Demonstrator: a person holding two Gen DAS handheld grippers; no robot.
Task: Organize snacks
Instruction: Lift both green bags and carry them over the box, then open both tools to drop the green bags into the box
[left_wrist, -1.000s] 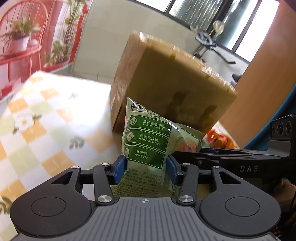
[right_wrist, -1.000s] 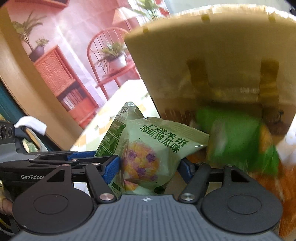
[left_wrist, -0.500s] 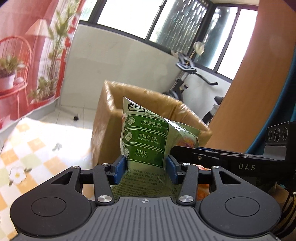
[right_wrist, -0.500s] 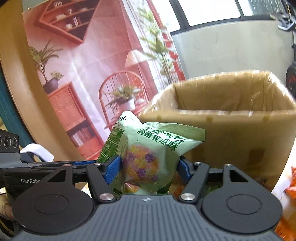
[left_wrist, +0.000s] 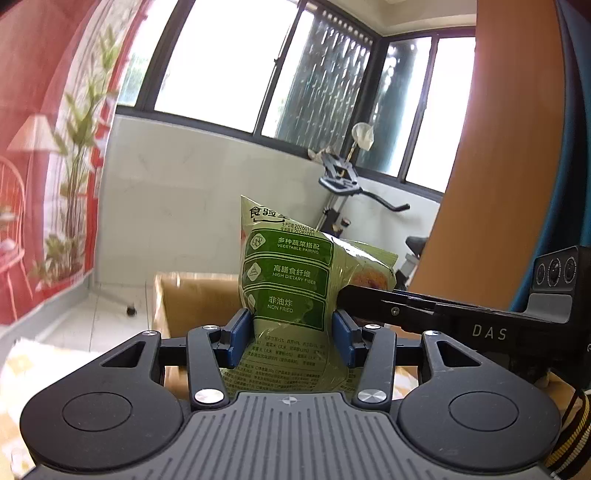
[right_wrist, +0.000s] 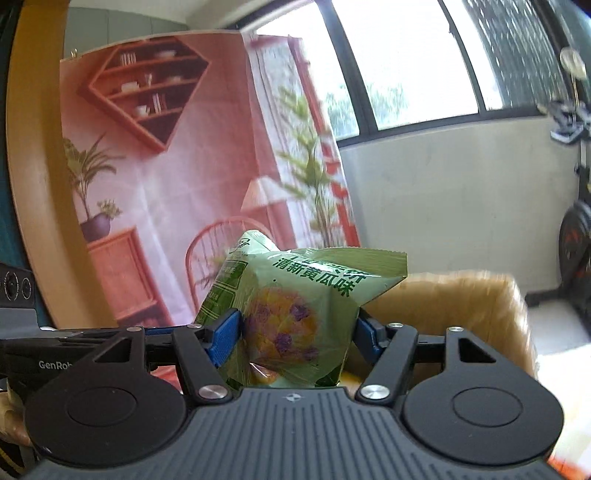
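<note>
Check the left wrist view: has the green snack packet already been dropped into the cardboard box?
No, the green snack packet is clamped between the left gripper's blue fingers, above the cardboard box.

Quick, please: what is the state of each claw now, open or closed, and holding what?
Left claw: closed on a green snack packet.
Right claw: closed on another green snack packet.
</note>
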